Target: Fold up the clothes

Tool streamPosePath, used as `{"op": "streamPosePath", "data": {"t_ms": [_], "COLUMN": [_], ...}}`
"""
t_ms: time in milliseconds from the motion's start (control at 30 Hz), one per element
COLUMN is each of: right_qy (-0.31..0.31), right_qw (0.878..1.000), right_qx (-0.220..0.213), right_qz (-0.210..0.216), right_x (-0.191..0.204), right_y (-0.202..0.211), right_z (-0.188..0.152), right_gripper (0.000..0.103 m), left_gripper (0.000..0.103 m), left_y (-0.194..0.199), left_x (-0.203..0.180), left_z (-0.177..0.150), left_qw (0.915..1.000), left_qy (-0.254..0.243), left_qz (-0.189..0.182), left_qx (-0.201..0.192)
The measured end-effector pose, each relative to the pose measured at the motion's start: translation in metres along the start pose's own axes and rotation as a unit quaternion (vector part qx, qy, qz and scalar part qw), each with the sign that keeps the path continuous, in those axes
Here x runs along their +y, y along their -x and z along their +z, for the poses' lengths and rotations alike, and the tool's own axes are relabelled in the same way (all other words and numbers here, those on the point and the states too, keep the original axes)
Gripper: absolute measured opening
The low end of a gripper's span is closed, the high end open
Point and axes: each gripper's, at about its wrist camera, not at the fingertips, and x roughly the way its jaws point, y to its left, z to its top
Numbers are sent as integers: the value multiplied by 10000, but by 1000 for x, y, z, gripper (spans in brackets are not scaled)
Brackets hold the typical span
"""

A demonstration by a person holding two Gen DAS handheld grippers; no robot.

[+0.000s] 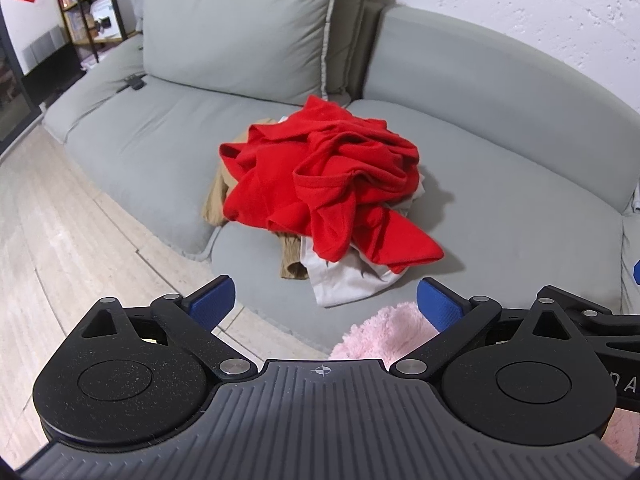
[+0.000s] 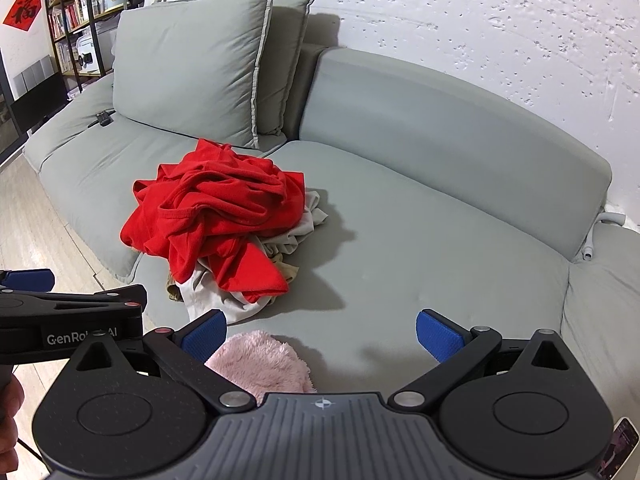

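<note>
A crumpled red garment (image 1: 332, 184) (image 2: 216, 216) tops a pile on the grey sofa seat (image 1: 500, 216) (image 2: 420, 248). Under it lie a white garment (image 1: 348, 280) (image 2: 208, 300) and a tan garment (image 1: 290, 258). My left gripper (image 1: 326, 304) hovers open in front of the pile, well short of it, with nothing between its blue pads (image 1: 212, 302). My right gripper (image 2: 320, 334) is open too, over the bare seat to the right of the pile. The left gripper's body (image 2: 72, 316) shows at the left edge of the right wrist view.
A pink fluffy item (image 1: 384, 332) (image 2: 260, 364) lies at the sofa's front edge below both grippers. Grey back cushions (image 1: 240, 24) (image 2: 192, 64) lean at the rear. Wooden floor (image 1: 60, 220) lies left; a bookshelf (image 2: 80, 12) stands far left. A white cable (image 2: 600, 232) hangs behind the backrest.
</note>
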Motion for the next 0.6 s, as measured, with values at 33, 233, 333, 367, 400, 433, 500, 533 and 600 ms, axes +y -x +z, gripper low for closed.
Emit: {"op": "streamPosePath", "data": {"t_ms": [33, 233, 333, 367, 400, 433, 500, 533, 600], "right_qy": [-7, 30, 35, 30, 25, 27, 26, 17, 3], "right_qw": [10000, 10000, 10000, 10000, 10000, 10000, 10000, 10000, 10000], "right_qx": [5, -47, -60, -53, -44, -46, -46, -36, -25], "right_qz": [2, -15, -25, -24, -22, -24, -23, -16, -4], "right_x": [0, 2, 4, 3, 1, 2, 4, 2, 0], "right_y": [0, -2, 0, -1, -2, -1, 0, 0, -1], "right_z": [0, -4, -6, -5, -5, -5, -8, -6, -5], "right_gripper": [102, 102, 102, 102, 102, 102, 102, 102, 102], "left_gripper": [99, 99, 99, 99, 99, 99, 99, 99, 99], "left_y": [0, 2, 3, 2, 2, 2, 2, 2, 2], "left_x": [0, -1, -2, -2, -2, -2, -3, -3, -5], "left_z": [0, 3, 3, 3, 3, 2, 3, 3, 3], "left_qw": [10000, 10000, 10000, 10000, 10000, 10000, 10000, 10000, 10000], "left_qy": [1, -14, -13, -14, -17, -16, -20, -23, -33], "left_qz": [-4, 3, 4, 6, 10, 10, 16, 20, 28], "left_qx": [3, 8, 13, 15, 20, 24, 31, 29, 23]}}
